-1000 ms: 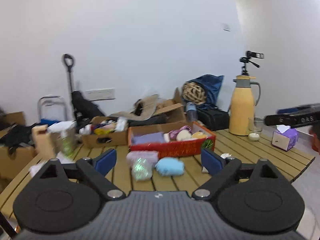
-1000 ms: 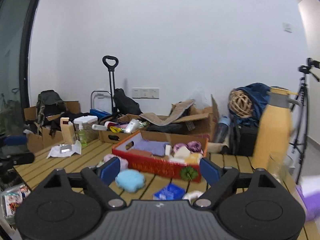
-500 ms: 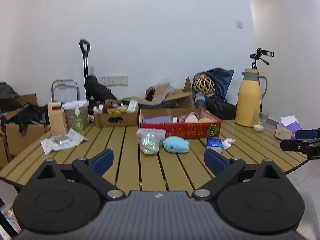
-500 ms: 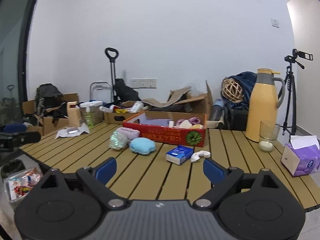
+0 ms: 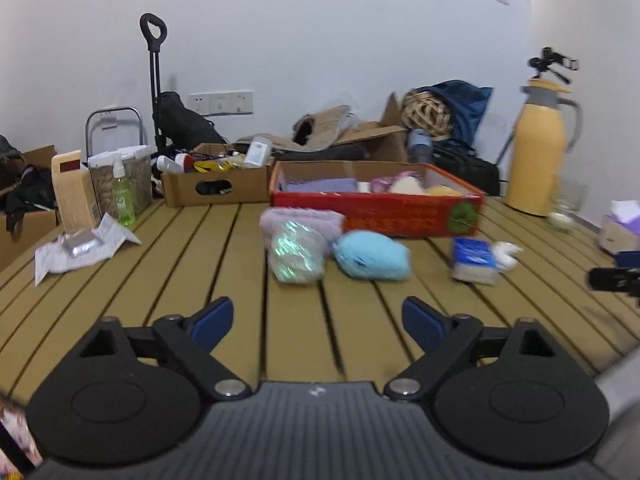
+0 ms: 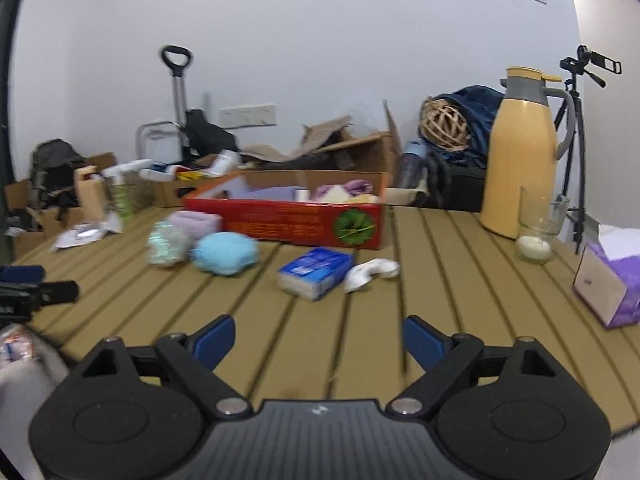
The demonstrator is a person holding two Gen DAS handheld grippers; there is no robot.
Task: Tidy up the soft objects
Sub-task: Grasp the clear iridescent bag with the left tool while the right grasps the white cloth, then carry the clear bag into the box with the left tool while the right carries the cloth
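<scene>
On the slatted wooden table [image 5: 192, 272] lie a light blue plush [image 5: 372, 255] [image 6: 225, 253], a shiny wrapped soft bundle [image 5: 295, 254] [image 6: 167, 245] and a pale purple towel [image 5: 302, 218] [image 6: 195, 221]. Further right lie a blue tissue pack [image 5: 474, 260] [image 6: 316, 272] and a small white piece [image 6: 372, 273]. Behind them a red box [image 5: 376, 208] [image 6: 288, 220] holds several soft items. My left gripper [image 5: 318, 318] hangs over the near table, jaws closing, nothing between them. My right gripper [image 6: 318, 338] is likewise wide, jaws closing on nothing, short of the tissue pack.
A yellow thermos [image 6: 520, 152], a glass with a candle [image 6: 536, 228] and a purple tissue box [image 6: 608, 280] stand at the right. A cardboard box [image 5: 216, 188], a spray bottle [image 5: 122, 196] and crumpled paper [image 5: 80, 248] are at the left. Clutter lines the wall.
Both grippers have sunk toward the table, and the soft things now appear nearer and larger. Their jaws stand slightly narrower than half a second ago.
</scene>
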